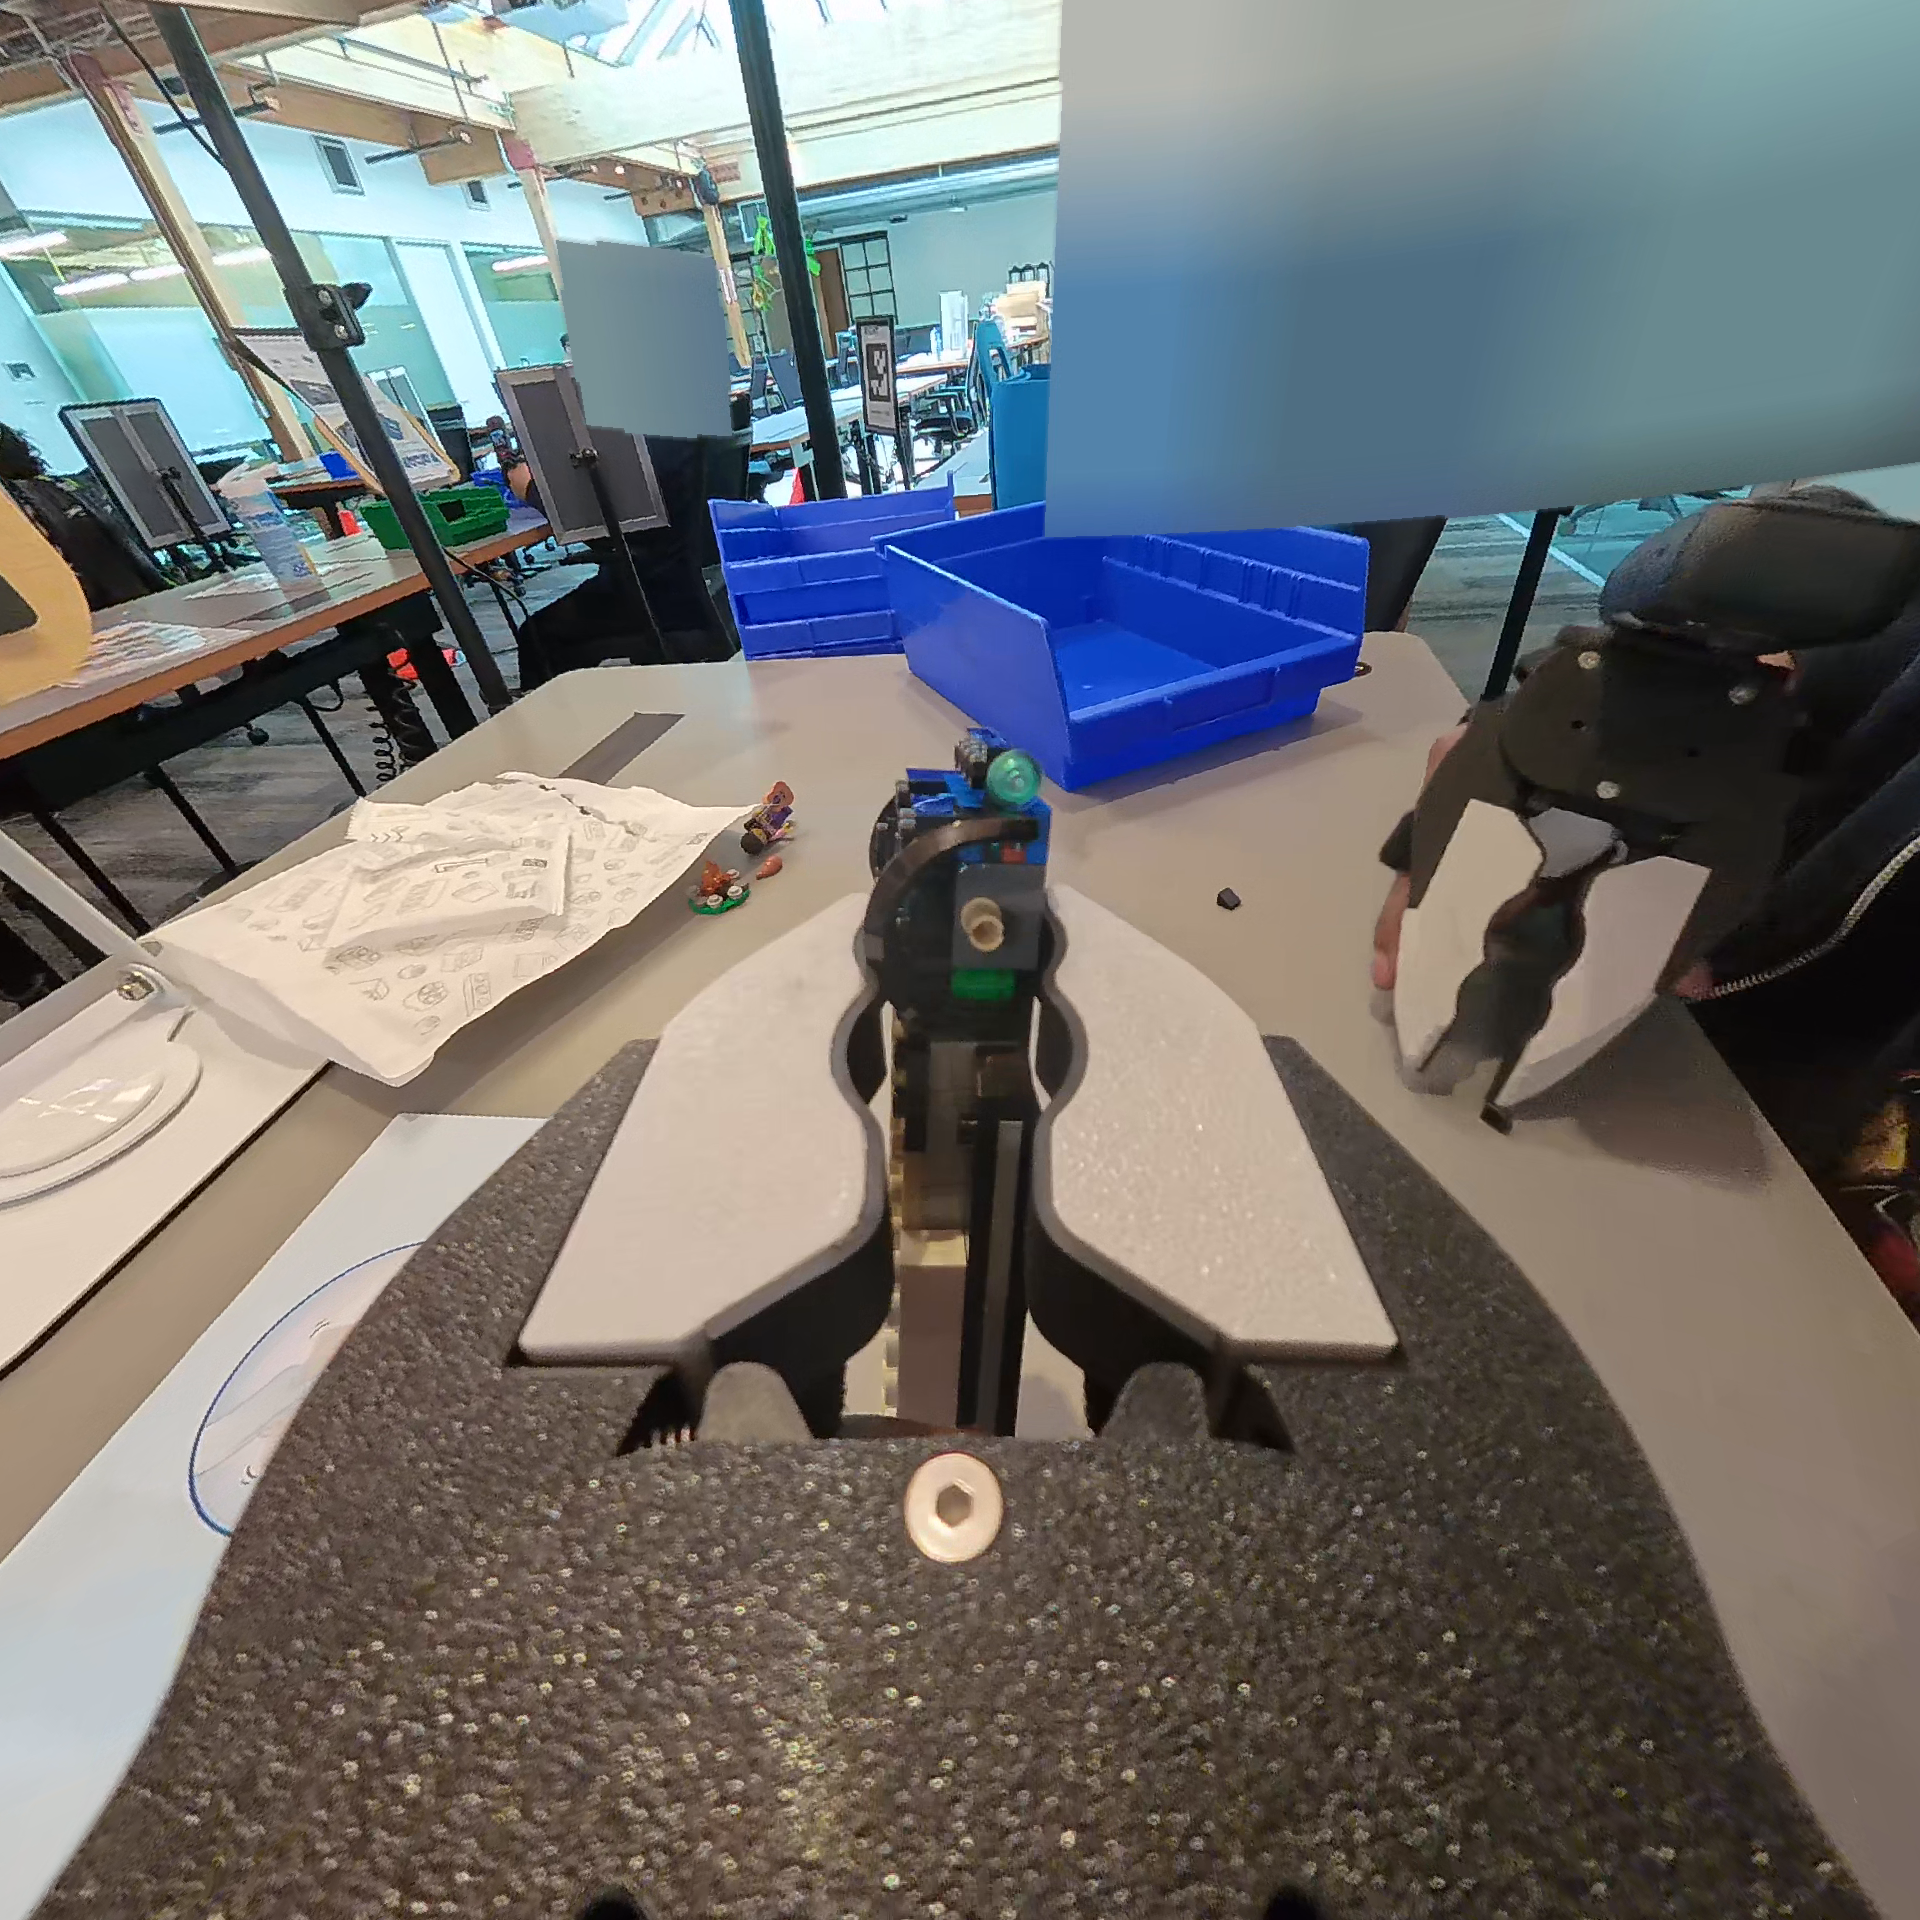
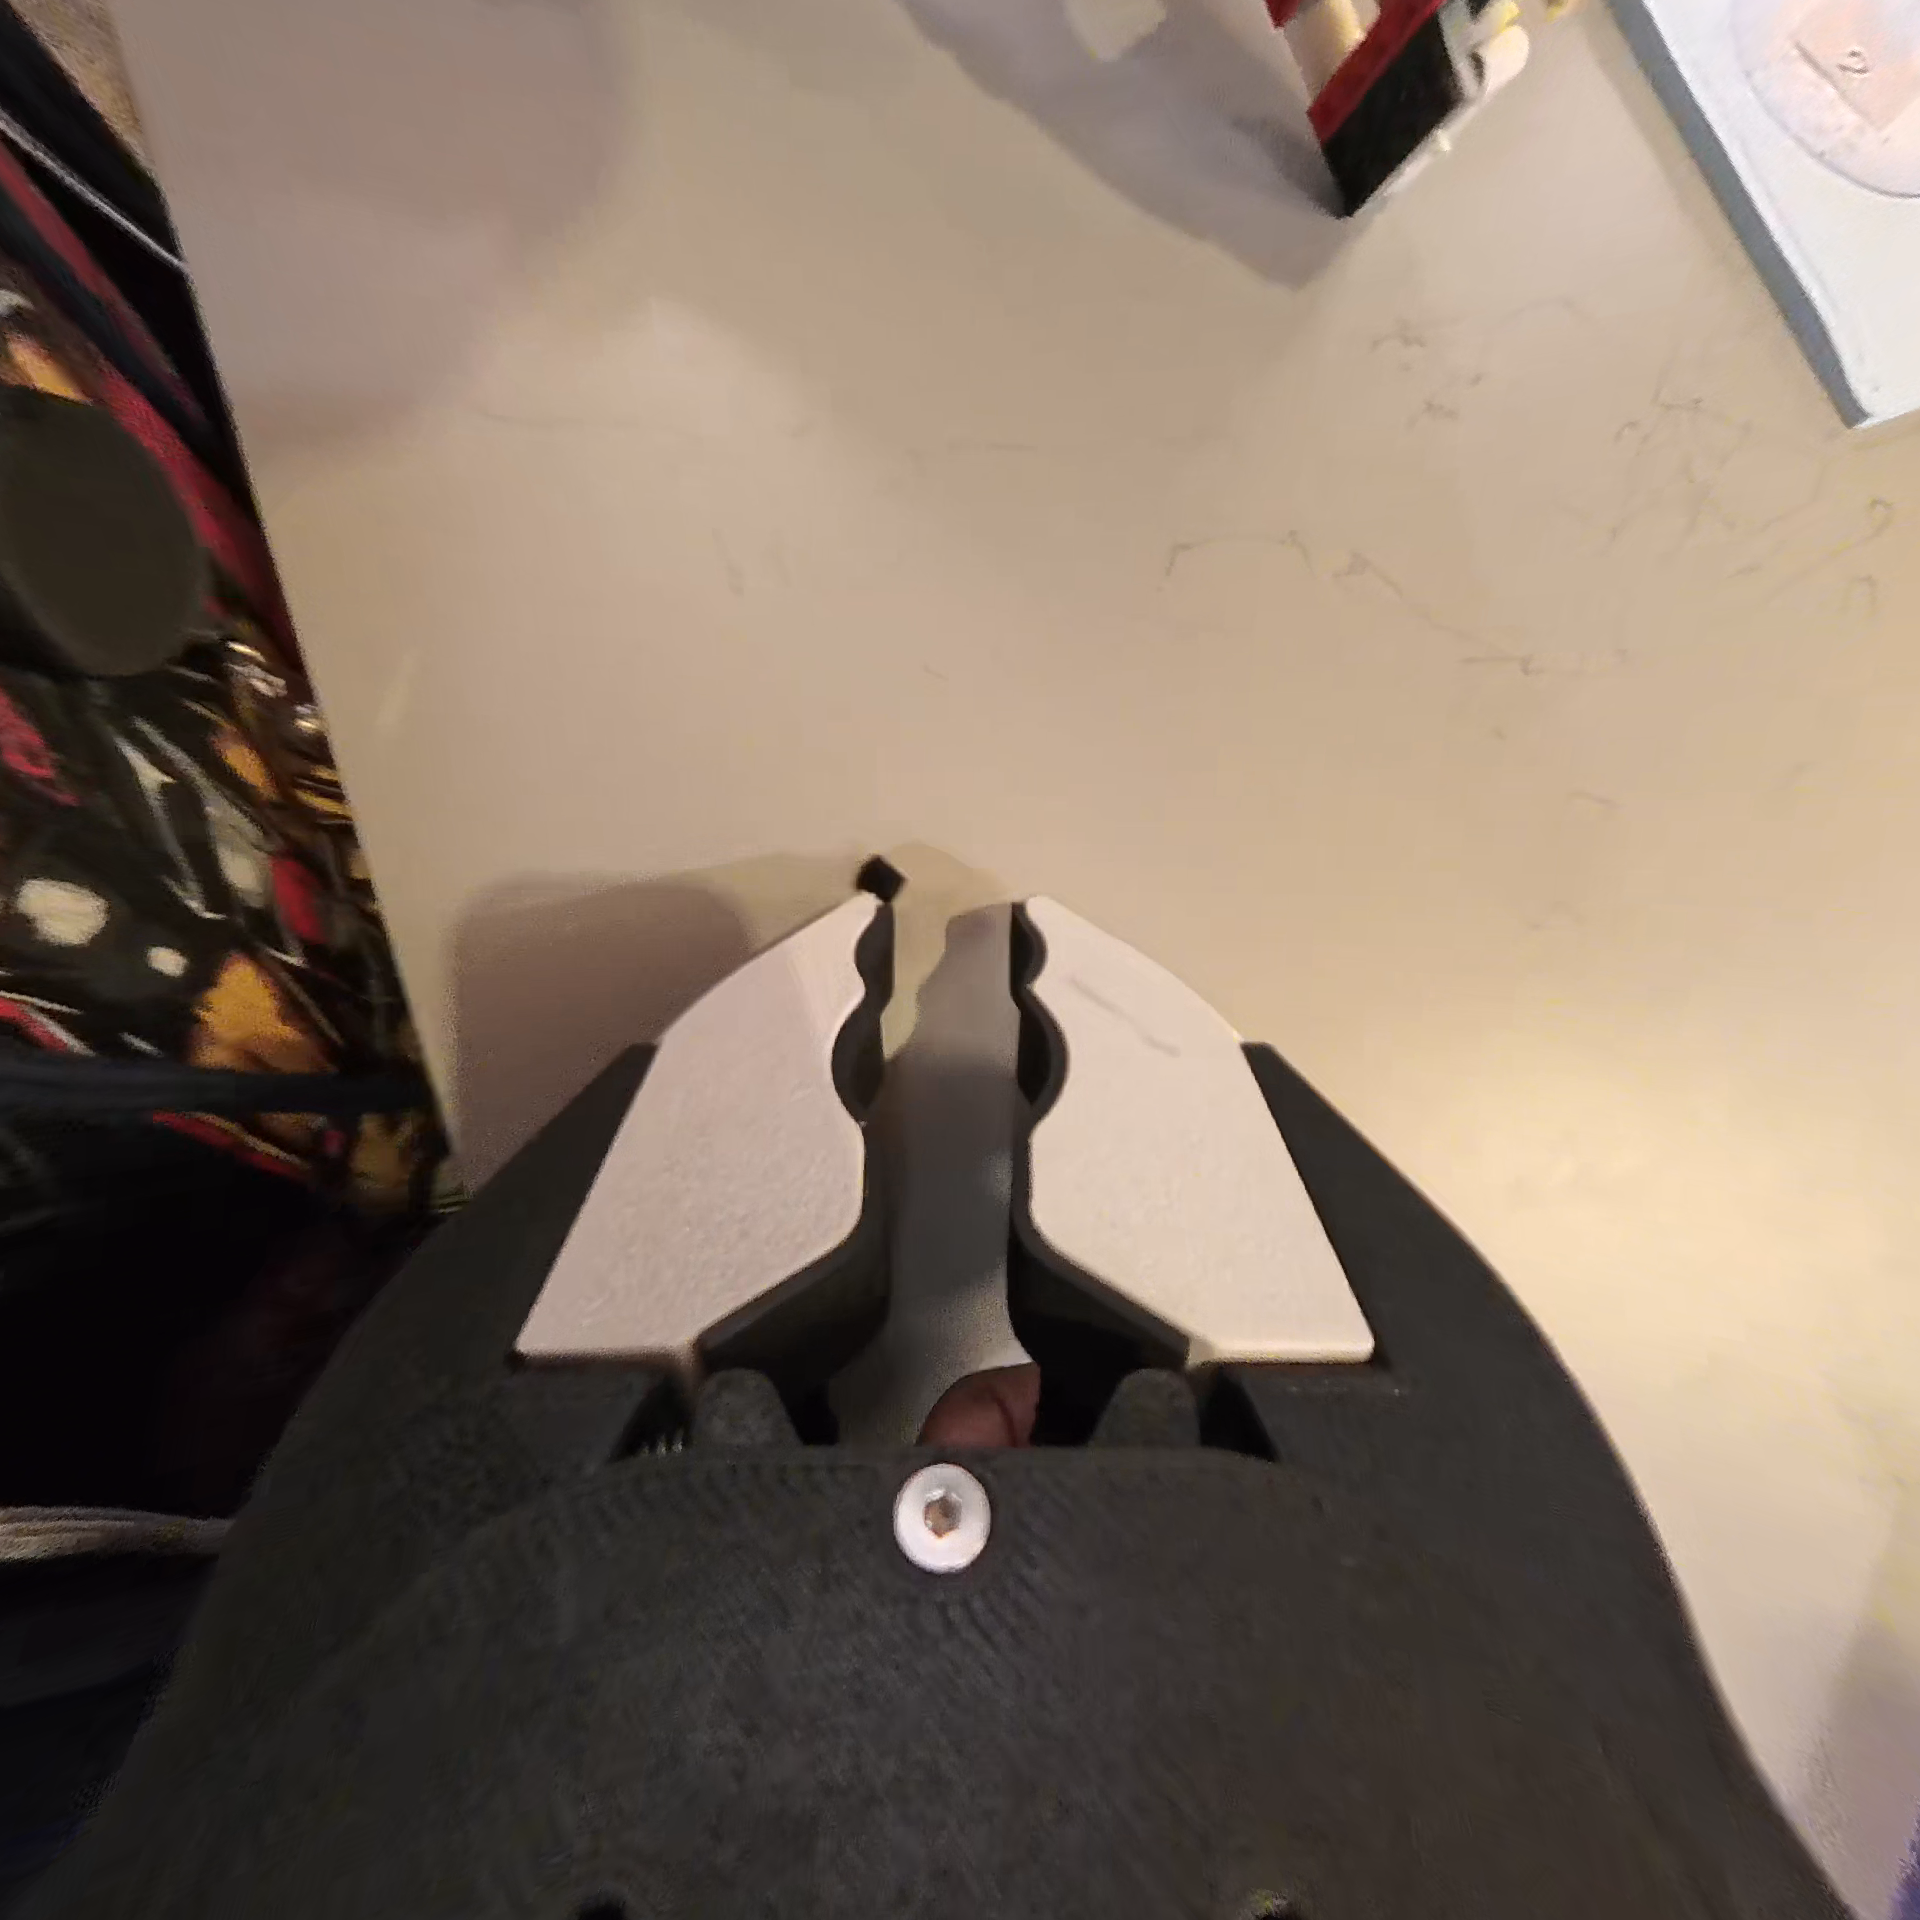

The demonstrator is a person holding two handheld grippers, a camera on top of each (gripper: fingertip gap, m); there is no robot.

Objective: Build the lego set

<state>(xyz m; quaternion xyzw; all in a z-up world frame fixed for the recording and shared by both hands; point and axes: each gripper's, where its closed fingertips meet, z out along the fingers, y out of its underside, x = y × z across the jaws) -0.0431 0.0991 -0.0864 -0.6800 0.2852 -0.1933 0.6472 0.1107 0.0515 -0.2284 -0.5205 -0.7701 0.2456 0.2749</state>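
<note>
My left gripper (image 1: 961, 940) is shut on a toy brick build (image 1: 961, 862) of blue, black and grey bricks with a teal round stud on top, and holds it above the grey table (image 1: 1299, 1039). My right gripper (image 2: 951, 914) is open, with its tips down at the table. A tiny black piece (image 2: 881, 878) lies on the table just beyond its left fingertip (image 2: 868, 914), not between the pads. The right gripper also shows in the left wrist view (image 1: 1496, 1081) at the right, with a hand behind it. Another small black piece (image 1: 1229, 898) lies between the two grippers.
Two blue bins (image 1: 1132, 644) stand at the table's far side. Printed white paper bags (image 1: 436, 914), a small figure (image 1: 771, 816) and a green-based brick bit (image 1: 717, 891) lie at the left. A white board (image 2: 1818, 208) and a red, black and white brick build (image 2: 1392, 104) show beyond the right gripper.
</note>
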